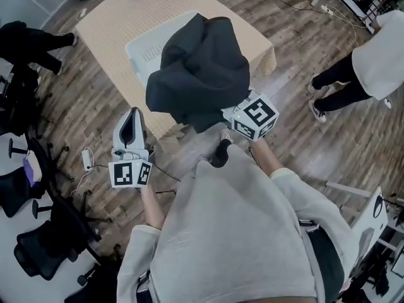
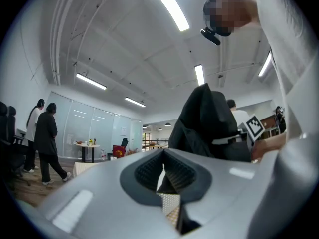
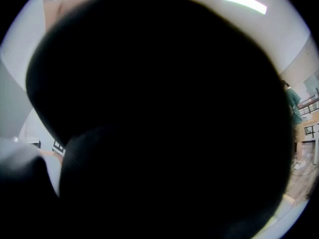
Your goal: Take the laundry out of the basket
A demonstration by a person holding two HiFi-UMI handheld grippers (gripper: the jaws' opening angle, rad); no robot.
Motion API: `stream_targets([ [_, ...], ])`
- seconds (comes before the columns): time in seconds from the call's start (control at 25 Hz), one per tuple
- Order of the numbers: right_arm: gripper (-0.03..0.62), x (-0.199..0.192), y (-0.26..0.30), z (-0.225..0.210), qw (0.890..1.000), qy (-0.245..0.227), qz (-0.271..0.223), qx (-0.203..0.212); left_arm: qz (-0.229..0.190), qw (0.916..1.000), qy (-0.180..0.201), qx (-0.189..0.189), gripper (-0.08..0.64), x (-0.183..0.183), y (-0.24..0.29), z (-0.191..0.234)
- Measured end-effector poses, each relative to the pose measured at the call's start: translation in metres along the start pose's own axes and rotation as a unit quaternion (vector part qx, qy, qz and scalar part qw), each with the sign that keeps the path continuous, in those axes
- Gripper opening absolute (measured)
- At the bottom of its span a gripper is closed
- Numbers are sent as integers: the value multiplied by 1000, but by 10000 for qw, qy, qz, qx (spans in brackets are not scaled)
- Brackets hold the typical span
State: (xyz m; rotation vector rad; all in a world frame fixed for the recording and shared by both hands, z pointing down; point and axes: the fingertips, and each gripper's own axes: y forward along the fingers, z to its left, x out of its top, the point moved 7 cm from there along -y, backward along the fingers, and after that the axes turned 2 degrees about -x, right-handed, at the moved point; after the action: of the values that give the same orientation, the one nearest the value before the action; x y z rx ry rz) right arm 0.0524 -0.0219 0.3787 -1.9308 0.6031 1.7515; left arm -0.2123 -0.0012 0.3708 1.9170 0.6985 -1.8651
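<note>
A dark, hoodie-like garment (image 1: 202,68) hangs in the air above the near edge of the white laundry basket (image 1: 142,49). My right gripper (image 1: 230,113) is shut on the garment, and its jaws are buried in the cloth. Only its marker cube (image 1: 255,115) shows. The same garment (image 3: 159,123) blacks out nearly the whole right gripper view. To the left, my left gripper (image 1: 134,113) is held level over the floor, apart from the garment. Its jaws are shut with nothing between them (image 2: 162,176). From there the garment (image 2: 207,123) is seen hanging to the right.
The basket stands on a beige-covered surface (image 1: 113,17) over wooden floor. A person in a white top (image 1: 372,62) stands at the right. Black office chairs (image 1: 38,251) crowd the left edge. A plug and cable (image 1: 87,160) lie on the floor. Two people (image 2: 45,138) stand farther off.
</note>
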Motion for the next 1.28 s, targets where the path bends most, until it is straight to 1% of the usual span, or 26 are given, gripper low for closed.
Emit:
stream_targets([
  [0.16,149,-13,-45,19,9998,125,126,-52,-27,9999,33,-159,8,6,-12,-34],
  [0.28,149,-21,-75,26,9996,182,201,11,-16,9998,57,-169,8,9,-20,-60],
  [0.44,149,-23,-116,24,9995,161,237,125,70,9999,41,-145,8,7,-25,-103],
  [0.64,149,-32,-174,25,9991,257,285,197,214,9997,-62,-141,8,-4,-42,-167],
  [0.8,149,-41,-201,22,9988,269,304,278,248,9997,-67,-38,8,-14,-53,-199],
  [0.92,149,-57,-229,23,9979,346,474,262,452,9987,-216,-9,8,-32,-68,-223],
  [0.96,149,-59,-233,22,9981,338,453,263,467,9986,-239,8,8,-33,-71,-226],
  [1.04,149,-50,-227,22,9986,308,311,303,341,9992,-162,101,8,-24,-73,-221],
  [1.16,149,-37,-226,34,9987,256,244,367,223,9995,-59,222,8,-5,-88,-219],
  [1.28,149,-34,-225,42,9986,216,182,442,125,9995,27,289,8,3,-99,-218],
])
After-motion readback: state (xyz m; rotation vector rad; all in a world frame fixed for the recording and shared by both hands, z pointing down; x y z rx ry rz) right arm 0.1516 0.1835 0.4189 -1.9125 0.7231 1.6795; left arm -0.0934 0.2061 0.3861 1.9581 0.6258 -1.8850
